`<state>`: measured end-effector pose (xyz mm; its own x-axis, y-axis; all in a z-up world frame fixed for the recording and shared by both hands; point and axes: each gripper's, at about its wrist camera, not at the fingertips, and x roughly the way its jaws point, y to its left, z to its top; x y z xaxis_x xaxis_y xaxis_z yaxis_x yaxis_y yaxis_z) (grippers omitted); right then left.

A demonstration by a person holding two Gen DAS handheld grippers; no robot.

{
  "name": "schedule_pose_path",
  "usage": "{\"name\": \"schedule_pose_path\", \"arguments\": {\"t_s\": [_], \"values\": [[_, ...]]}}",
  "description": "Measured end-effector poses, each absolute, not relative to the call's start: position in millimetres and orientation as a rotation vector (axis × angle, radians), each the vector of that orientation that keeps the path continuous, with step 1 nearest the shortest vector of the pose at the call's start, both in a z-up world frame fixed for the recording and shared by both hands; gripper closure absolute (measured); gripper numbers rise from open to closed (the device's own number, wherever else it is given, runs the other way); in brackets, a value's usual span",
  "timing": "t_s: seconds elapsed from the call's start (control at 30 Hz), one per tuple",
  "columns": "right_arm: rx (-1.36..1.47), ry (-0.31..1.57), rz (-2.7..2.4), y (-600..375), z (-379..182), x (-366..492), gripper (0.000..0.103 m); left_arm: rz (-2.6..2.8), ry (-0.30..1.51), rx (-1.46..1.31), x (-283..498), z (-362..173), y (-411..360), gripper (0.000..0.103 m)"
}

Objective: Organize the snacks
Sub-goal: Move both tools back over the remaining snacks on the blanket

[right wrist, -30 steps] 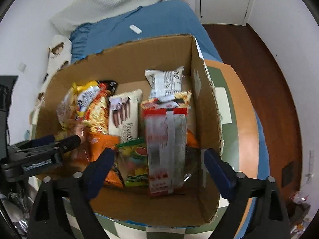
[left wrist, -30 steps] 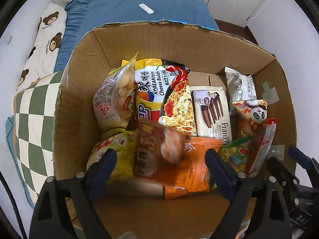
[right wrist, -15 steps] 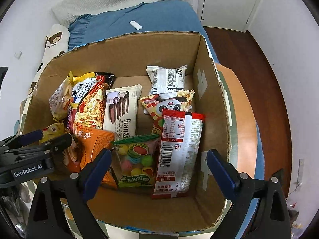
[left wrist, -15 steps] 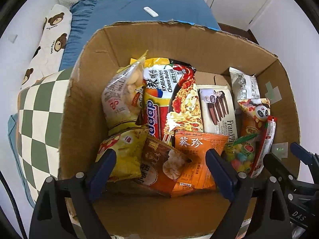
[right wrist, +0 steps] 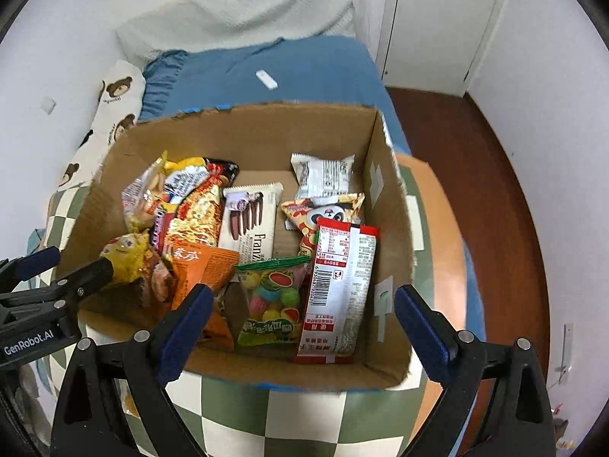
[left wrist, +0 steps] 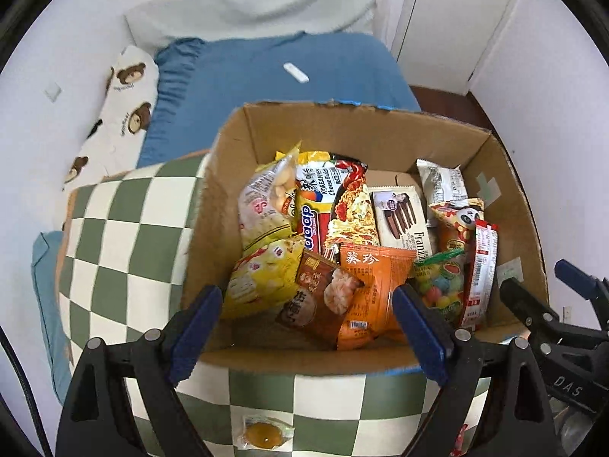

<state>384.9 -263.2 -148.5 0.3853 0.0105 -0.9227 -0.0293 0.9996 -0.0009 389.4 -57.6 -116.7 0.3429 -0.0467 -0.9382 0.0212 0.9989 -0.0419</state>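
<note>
An open cardboard box [left wrist: 380, 129] [right wrist: 259, 133] stands on a green-and-white checked cloth and holds several snack packets. Among them are a brown packet [left wrist: 321, 299], an orange packet [left wrist: 371, 282], a noodle pack [left wrist: 342, 205], a Franzi wafer pack [right wrist: 249, 224], a candy bag [right wrist: 274, 301] and a red-and-white pack [right wrist: 338, 289]. My left gripper [left wrist: 306, 333] is open and empty above the box's near wall. My right gripper [right wrist: 300, 333] is open and empty above the near right part of the box. A small yellow wrapped snack [left wrist: 264, 434] lies on the cloth below the box.
The checked cloth [left wrist: 125, 236] covers the surface around the box. Behind it lie a blue bedspread [left wrist: 266, 72] with a small white remote [left wrist: 295, 73], a bear-print pillow [left wrist: 121, 114] and a white pillow. A wooden floor [right wrist: 475, 160] and a door are at the right.
The brown packet has dropped from my left gripper into the box's near left part. Both grippers have drawn back and up from the box, which now looks smaller.
</note>
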Motion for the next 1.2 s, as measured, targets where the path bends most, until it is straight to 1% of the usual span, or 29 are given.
{"name": "schedule_pose_path", "arguments": {"t_s": [0.7, 0.87, 1.0, 1.03, 1.07, 1.1, 1.13, 1.2], "values": [[-0.04, 0.857, 0.011, -255.0, -37.3, 246.0, 0.005, -0.047, 0.931, -0.039, 265.6, -19.2, -50.7, 0.011], [0.016, 0.829, 0.027, -259.3, -23.1, 219.3, 0.005, -0.045, 0.91, -0.053, 246.8, -11.0, -44.8, 0.011], [0.091, 0.903, 0.036, -274.1, -43.6, 203.4, 0.005, -0.018, 0.958, -0.052, 234.2, -33.1, -37.7, 0.011], [0.119, 0.939, 0.034, -280.3, -55.6, 200.6, 0.007, -0.007, 0.984, -0.045, 231.3, -45.2, -35.2, 0.011], [0.145, 0.984, 0.037, -286.9, -71.4, 196.7, 0.011, 0.0, 1.003, -0.042, 229.6, -53.8, -33.2, 0.011], [0.164, 1.018, 0.041, -292.8, -85.1, 194.9, 0.025, 0.013, 1.037, -0.038, 226.0, -68.8, -30.0, 0.011], [0.189, 1.068, 0.037, -300.1, -103.9, 191.1, 0.036, 0.019, 1.066, -0.038, 223.2, -80.7, -27.1, 0.011], [0.23, 1.156, 0.032, -312.7, -141.1, 184.0, 0.038, 0.04, 1.144, -0.035, 217.8, -112.5, -19.5, 0.011]]}}
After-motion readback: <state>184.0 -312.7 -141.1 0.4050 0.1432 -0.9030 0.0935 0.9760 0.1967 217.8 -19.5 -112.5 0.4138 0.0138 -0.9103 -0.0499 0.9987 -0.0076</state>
